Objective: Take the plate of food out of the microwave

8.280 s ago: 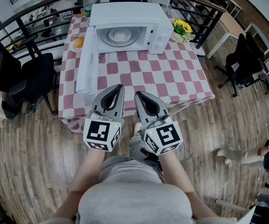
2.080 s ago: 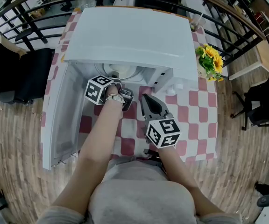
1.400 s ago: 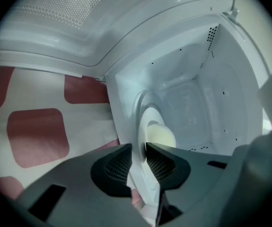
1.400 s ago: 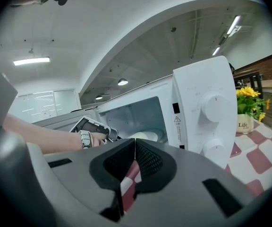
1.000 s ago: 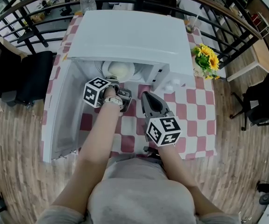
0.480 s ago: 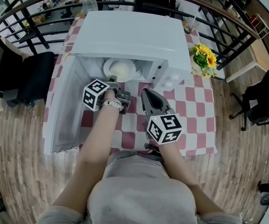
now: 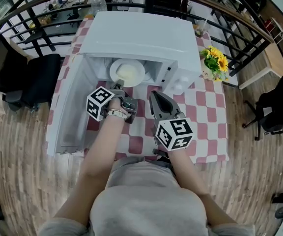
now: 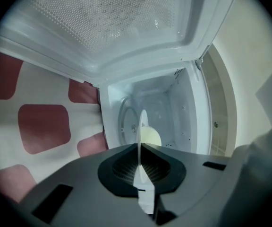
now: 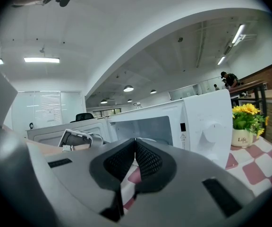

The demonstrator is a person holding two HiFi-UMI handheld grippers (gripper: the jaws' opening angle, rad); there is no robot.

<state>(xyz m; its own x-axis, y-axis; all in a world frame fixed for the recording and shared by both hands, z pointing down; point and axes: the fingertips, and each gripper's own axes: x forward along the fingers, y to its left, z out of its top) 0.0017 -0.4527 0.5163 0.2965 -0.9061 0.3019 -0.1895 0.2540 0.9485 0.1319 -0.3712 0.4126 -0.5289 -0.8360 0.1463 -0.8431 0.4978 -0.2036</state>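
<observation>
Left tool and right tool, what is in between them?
Only bare checked cloth, seen in the head view. The left tool pinches the plate; the right tool is shut, empty.

**An office, with a microwave corner**

Black swivel office chairs (image 7: 31, 77) are seen on a pale wood-plank floor (image 7: 23, 181), bounded by a black metal railing (image 7: 33, 31). Glass-walled rooms (image 9: 46, 110) and long ceiling strip lights (image 9: 41, 59) are shown in the right gripper view. A white microwave oven (image 7: 141, 38) is set on a desk covered in red-and-white chequered cloth (image 7: 205, 112).
</observation>
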